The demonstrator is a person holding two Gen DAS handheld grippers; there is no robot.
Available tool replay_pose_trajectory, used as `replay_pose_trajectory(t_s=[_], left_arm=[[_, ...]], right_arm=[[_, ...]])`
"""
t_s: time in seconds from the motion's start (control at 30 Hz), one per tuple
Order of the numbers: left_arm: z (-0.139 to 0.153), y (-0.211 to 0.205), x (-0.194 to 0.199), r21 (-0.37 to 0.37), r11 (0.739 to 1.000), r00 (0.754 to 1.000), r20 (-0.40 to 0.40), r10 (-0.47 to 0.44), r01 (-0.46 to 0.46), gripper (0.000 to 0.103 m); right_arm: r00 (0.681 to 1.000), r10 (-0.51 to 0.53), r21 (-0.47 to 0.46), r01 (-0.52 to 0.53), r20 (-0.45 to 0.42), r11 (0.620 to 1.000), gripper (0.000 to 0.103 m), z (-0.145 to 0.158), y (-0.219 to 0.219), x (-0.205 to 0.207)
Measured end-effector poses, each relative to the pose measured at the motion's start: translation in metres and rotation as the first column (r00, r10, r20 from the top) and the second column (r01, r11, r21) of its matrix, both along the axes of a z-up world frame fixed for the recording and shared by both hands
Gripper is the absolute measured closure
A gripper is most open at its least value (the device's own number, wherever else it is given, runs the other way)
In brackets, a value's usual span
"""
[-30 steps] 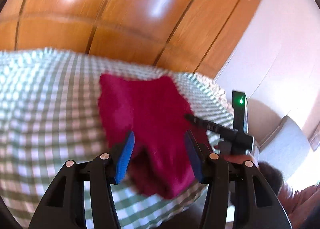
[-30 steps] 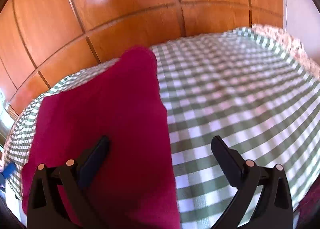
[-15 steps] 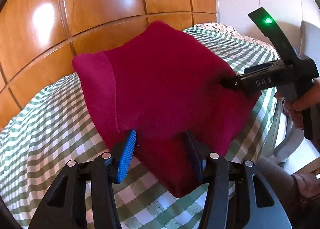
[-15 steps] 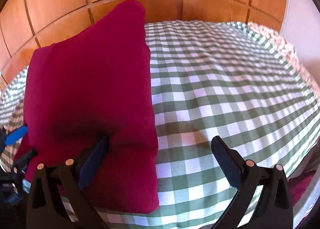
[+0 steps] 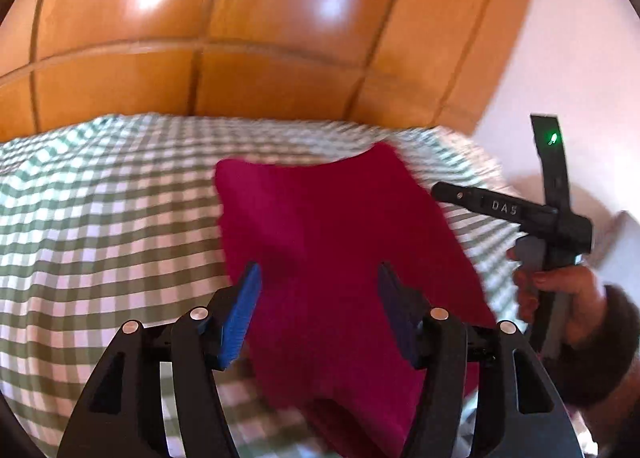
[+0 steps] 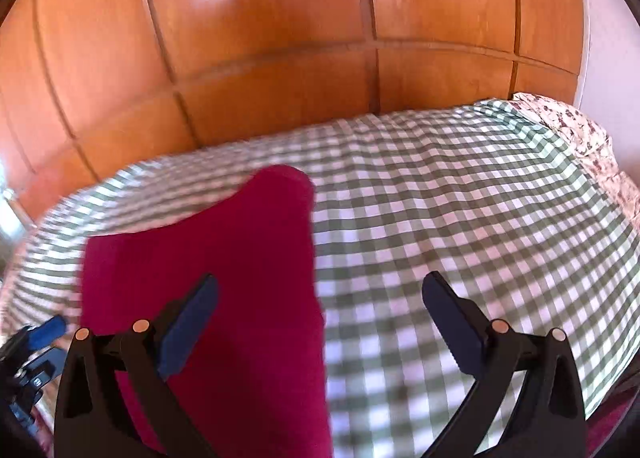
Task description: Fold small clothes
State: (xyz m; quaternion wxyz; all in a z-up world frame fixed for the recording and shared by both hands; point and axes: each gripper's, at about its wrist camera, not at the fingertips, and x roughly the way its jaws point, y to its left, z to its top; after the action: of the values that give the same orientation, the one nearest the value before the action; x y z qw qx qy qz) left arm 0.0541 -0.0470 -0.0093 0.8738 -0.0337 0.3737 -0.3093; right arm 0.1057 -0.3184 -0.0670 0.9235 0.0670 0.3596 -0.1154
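One crimson garment (image 5: 340,242) lies near the front edge of my checked bed (image 6: 460,194), with bare cloth stretching wide to its right. My left gripper (image 5: 318,314) fingers are opening, astride the garment without pinching it. My right gripper (image 6: 320,322) fingers (image 6: 452,318) stand wide, holding nothing.

bed (image 6: 460,194), under a green-and-white checked cover (image 5: 100,218) spread edge to edge, slightly rumpled. backed by a panelled wooden headboard (image 6: 280,38). on the cover, a dark red cloth (image 5: 340,238), folded, lying flat toward the near edge and reaching over it in the left wrist view; far corners a little raised. at the far right corner in the right wrist view, a strip of floral fabric (image 6: 580,138) showing beyond the checks. much of the picture blurred.
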Motion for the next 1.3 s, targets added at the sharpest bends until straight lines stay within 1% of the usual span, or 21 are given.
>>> replay_pose_trajectory(t_s=[0.03, 0.07, 0.1, 0.13, 0.17, 0.2, 0.23, 0.3, 0.37, 0.5, 0.6, 0.63, 0.67, 0.77, 0.83, 0.9, 0.93, 1.0, 1.07, 1.2, 1.3], left_arm=[[-0.011, -0.003, 0.010, 0.058, 0.998, 0.999, -0.026, 0.027, -0.026, 0.044], [-0.025, -0.006, 0.018, 0.103, 0.994, 0.997, -0.067, 0.037, -0.030, 0.043], [-0.040, -0.005, 0.026, 0.075, 0.997, 0.990, -0.141, 0.013, -0.003, 0.040], [-0.047, -0.002, 0.030, 0.022, 1.000, 0.982, -0.187, -0.001, 0.005, 0.040], [-0.054, 0.004, 0.033, -0.034, 0.999, 0.975, -0.223, 0.001, -0.009, 0.036], [-0.057, 0.007, 0.035, -0.053, 0.999, 0.972, -0.235, -0.002, -0.011, 0.035], [-0.056, 0.006, 0.034, -0.050, 0.999, 0.974, -0.225, -0.007, -0.004, 0.035], [-0.052, 0.002, 0.029, -0.003, 1.000, 0.984, -0.177, -0.003, 0.003, 0.029], [-0.050, 0.002, 0.030, -0.004, 1.000, 0.985, -0.174, 0.004, -0.005, 0.028], [-0.046, 0.016, 0.031, -0.099, 0.994, 0.972, -0.236, 0.020, -0.044, 0.028], [-0.040, 0.024, 0.024, -0.167, 0.984, 0.973, -0.230, 0.013, -0.053, 0.028], [-0.039, 0.025, 0.023, -0.178, 0.983, 0.973, -0.229, 0.009, -0.051, 0.027], [-0.038, 0.026, 0.022, -0.190, 0.981, 0.973, -0.231, 0.003, -0.049, 0.023], [-0.039, 0.026, 0.022, -0.235, 0.971, 0.963, -0.267, -0.028, -0.037, 0.023], [-0.043, 0.024, 0.023, -0.240, 0.970, 0.955, -0.295, -0.040, -0.034, 0.023], [-0.052, 0.021, 0.025, -0.248, 0.968, 0.938, -0.343, -0.061, -0.028, 0.023], [-0.055, 0.021, 0.024, -0.254, 0.967, 0.934, -0.352, -0.064, -0.030, 0.023], [-0.055, 0.021, 0.022, -0.264, 0.964, 0.936, -0.345, -0.070, -0.024, 0.023], [-0.054, 0.018, 0.022, -0.270, 0.963, 0.931, -0.353, -0.089, -0.010, 0.023], [-0.054, 0.019, 0.024, -0.315, 0.949, 0.915, -0.387, -0.110, -0.019, 0.023], [-0.056, 0.021, 0.032, -0.368, 0.929, 0.894, -0.428, -0.134, -0.037, 0.022]], right_arm=[[0.999, -0.031, 0.022, 0.032, -0.037, 0.999, 0.002, -0.013, -0.009, 0.008], [0.997, -0.053, 0.061, 0.057, -0.060, 0.997, 0.002, -0.024, -0.016, 0.012], [0.996, -0.065, 0.111, 0.072, -0.069, 0.991, 0.002, -0.035, -0.024, 0.013], [0.995, -0.074, 0.147, 0.083, -0.066, 0.986, 0.002, -0.041, -0.029, 0.012], [0.995, -0.078, 0.165, 0.087, -0.060, 0.982, 0.002, -0.043, -0.031, 0.011], [0.995, -0.080, 0.176, 0.089, -0.055, 0.980, 0.002, -0.044, -0.033, 0.009], [0.995, -0.080, 0.171, 0.088, -0.052, 0.981, 0.002, -0.043, -0.033, 0.008], [0.996, -0.082, 0.155, 0.088, -0.040, 0.984, 0.002, -0.041, -0.029, 0.004], [0.997, -0.077, 0.159, 0.080, -0.028, 0.984, 0.002, -0.039, -0.028, 0.001], [0.998, -0.056, 0.180, 0.056, -0.004, 0.982, 0.002, -0.031, -0.027, -0.008], [0.999, -0.036, 0.171, 0.036, 0.000, 0.985, 0.002, -0.025, -0.023, -0.013], [1.000, -0.026, 0.166, 0.026, -0.002, 0.986, 0.002, -0.024, -0.021, -0.017], [1.000, -0.020, 0.160, 0.020, -0.006, 0.987, 0.002, -0.023, -0.018, -0.020], [1.000, 0.006, 0.136, -0.005, -0.008, 0.991, 0.002, -0.020, -0.011, -0.028], [1.000, 0.028, 0.125, -0.026, -0.011, 0.992, 0.002, -0.020, -0.006, -0.032], [0.999, 0.048, 0.122, -0.046, -0.013, 0.991, 0.002, -0.020, -0.003, -0.035], [0.998, 0.057, 0.126, -0.055, -0.012, 0.990, 0.002, -0.021, -0.002, -0.037], [0.998, 0.062, 0.139, -0.059, -0.013, 0.988, 0.002, -0.023, -0.001, -0.039], [0.998, 0.062, 0.160, -0.059, -0.014, 0.985, 0.002, -0.025, -0.003, -0.040], [0.997, 0.068, 0.201, -0.061, -0.026, 0.978, 0.002, -0.026, -0.005, -0.042], [0.994, 0.101, 0.249, -0.090, -0.030, 0.964, 0.002, -0.028, -0.006, -0.044]])
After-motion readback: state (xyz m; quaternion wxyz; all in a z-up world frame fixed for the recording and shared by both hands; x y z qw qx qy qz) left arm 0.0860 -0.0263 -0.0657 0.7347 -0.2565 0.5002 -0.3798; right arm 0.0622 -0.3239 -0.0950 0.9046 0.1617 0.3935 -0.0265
